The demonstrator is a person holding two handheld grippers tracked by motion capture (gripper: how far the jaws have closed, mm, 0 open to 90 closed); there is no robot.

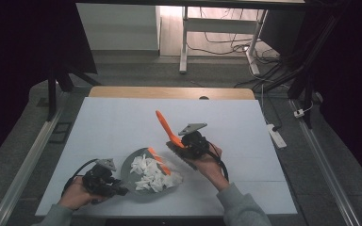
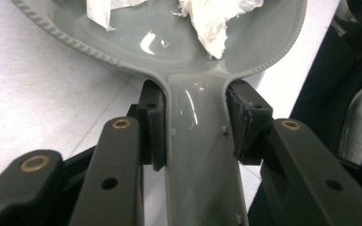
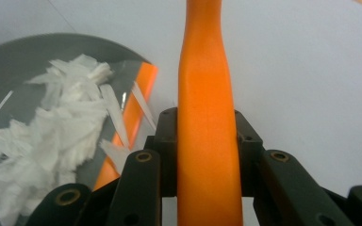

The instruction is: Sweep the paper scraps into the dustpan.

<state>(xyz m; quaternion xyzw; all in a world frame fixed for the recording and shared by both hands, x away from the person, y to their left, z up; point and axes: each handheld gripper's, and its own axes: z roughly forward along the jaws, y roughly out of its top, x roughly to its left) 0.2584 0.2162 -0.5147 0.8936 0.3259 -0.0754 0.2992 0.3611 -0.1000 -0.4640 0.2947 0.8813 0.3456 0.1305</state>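
A white-covered table with a bare wooden strip along its far edge is seen standing on grey carpet. Beyond it, the white legs of a second desk are shown, with black cables strewn across the floor beneath. A white power strip is laid on the carpet just beside the table's right edge. Metal rails are run along both sides, and dark curtains are hung at left and right.
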